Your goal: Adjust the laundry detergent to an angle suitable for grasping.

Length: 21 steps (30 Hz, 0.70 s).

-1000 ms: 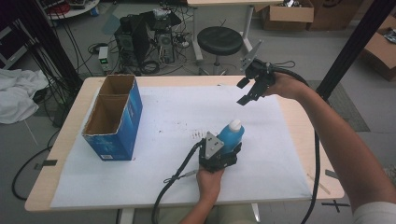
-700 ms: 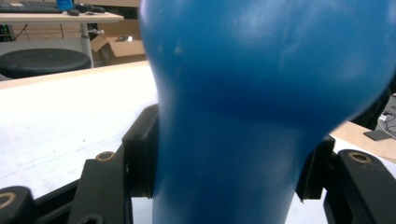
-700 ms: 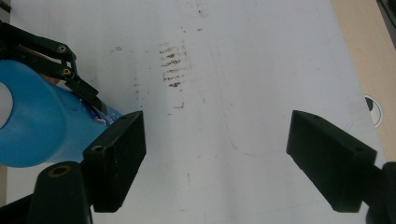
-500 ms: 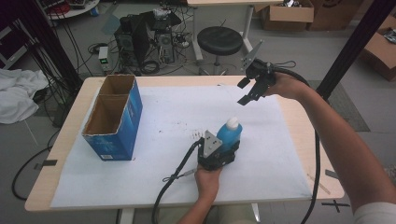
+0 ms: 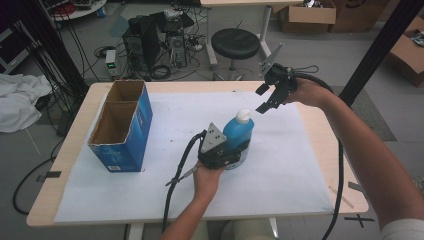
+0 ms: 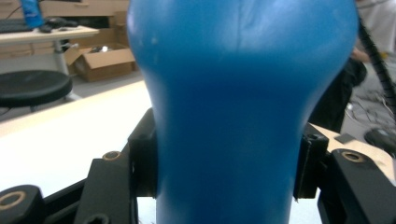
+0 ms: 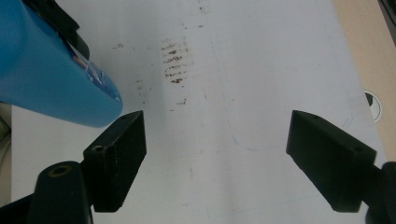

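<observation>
Worktop [image 5: 320,135] carries white paper sheet [image 5: 280,175]. Blue cardboard box [image 5: 122,127] stands at its left side, top open. Blue bottle [image 5: 239,132], white cap, near sheet centre, upright. Left gripper [image 5: 225,152] jaws just closed, clamp bottle body. Right gripper [image 5: 266,98] hovers beyond bottle, jaws wide, nothing between.
</observation>
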### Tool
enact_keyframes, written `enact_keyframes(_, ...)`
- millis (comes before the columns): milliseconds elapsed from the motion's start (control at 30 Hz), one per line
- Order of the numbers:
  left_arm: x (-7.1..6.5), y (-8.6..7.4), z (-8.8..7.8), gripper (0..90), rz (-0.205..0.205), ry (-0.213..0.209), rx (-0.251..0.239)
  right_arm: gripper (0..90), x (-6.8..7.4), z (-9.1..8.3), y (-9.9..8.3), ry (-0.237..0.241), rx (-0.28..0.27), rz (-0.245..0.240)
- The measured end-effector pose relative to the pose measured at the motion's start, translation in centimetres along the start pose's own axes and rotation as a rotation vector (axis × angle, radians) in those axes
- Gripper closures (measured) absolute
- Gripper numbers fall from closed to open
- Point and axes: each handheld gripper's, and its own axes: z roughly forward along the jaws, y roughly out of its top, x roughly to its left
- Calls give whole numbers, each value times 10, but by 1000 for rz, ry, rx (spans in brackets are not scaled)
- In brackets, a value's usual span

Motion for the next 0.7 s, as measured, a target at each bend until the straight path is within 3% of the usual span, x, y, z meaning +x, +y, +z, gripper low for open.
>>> enact_keyframes(267, 32, 17, -14, 431, -13, -100, 10, 202, 5, -1, 1, 0, 4, -3)
enact_keyframes(467, 50, 17, -15, 433, 22, -169, 80, 202, 8, -2, 1, -2, 10, 3)
enact_keyframes(700, 62, 14, -11, 435, 44, -305, 119, 202, 11, -2, 2, -5, 17, 9)
